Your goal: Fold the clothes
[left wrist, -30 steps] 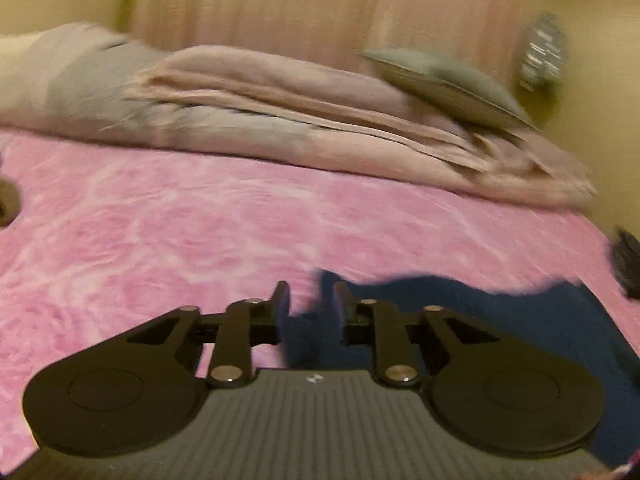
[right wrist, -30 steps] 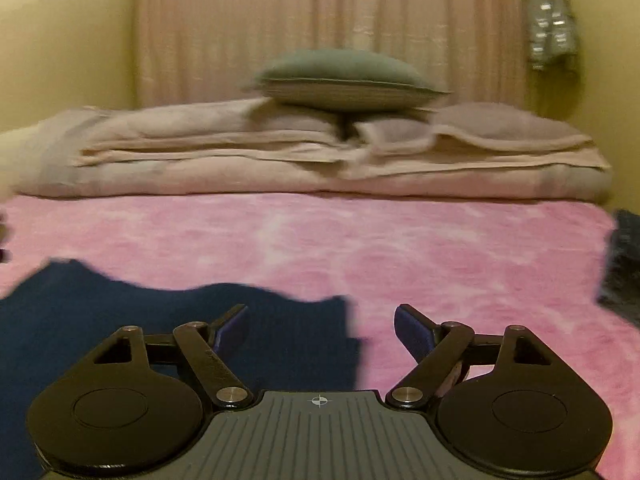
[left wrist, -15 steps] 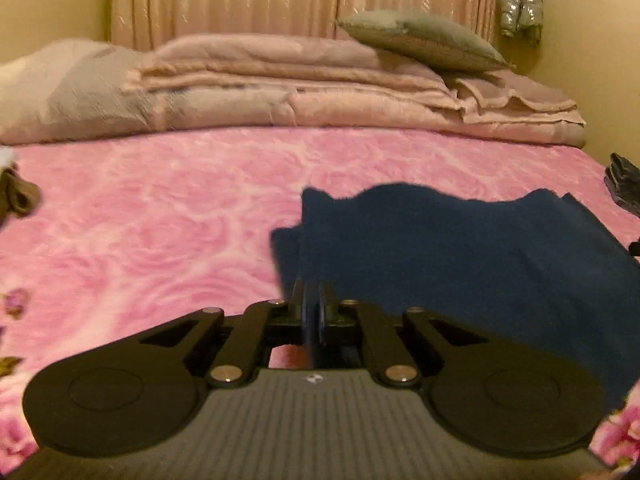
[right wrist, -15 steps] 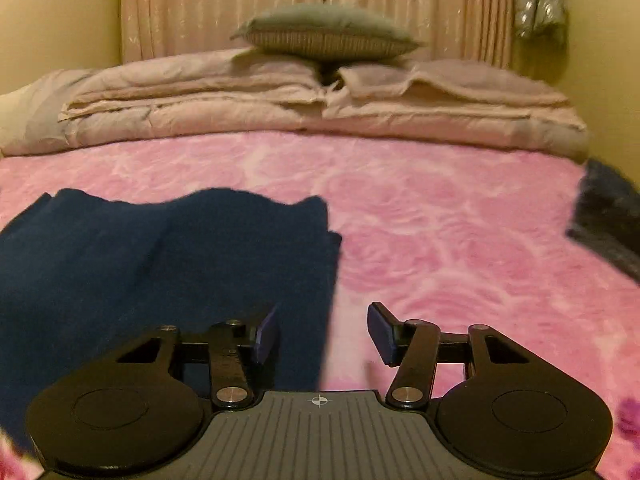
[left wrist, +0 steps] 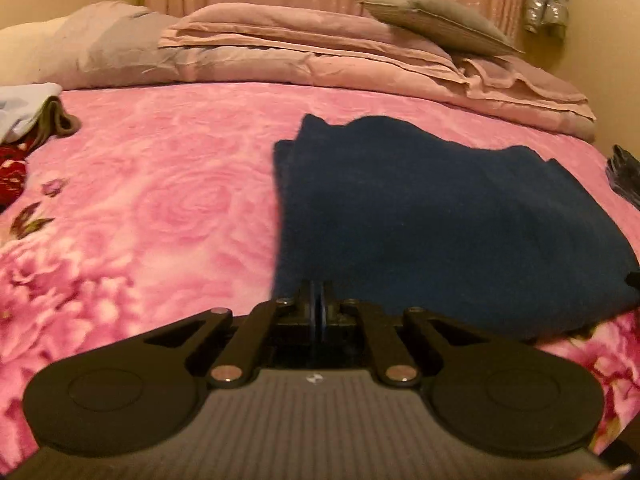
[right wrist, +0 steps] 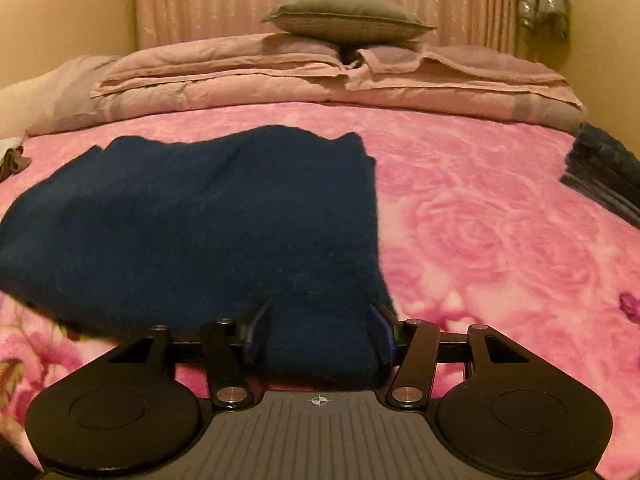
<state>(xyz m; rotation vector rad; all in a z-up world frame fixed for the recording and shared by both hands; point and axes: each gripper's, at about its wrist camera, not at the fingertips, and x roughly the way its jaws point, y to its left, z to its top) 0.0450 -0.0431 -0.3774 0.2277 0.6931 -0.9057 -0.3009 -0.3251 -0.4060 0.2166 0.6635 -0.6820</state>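
A dark navy garment (left wrist: pixel 440 216) lies folded over on the pink rose-patterned bedspread (left wrist: pixel 160 208); it also shows in the right wrist view (right wrist: pixel 208 220). My left gripper (left wrist: pixel 319 298) is shut on the garment's near left edge. My right gripper (right wrist: pixel 318 326) is open, its fingers on either side of the garment's near right corner, with cloth between them.
Folded pink-beige quilts (right wrist: pixel 320 80) and a grey cushion (right wrist: pixel 344 14) lie at the head of the bed. Loose clothes (left wrist: pixel 36 120) sit at the left edge. A dark folded item (right wrist: pixel 604 172) lies at the right edge.
The left gripper closed on the garment's edge and both grippers pulled back toward the near side. The garment now lies spread and doubled over; the right gripper's fingers now straddle its corner.
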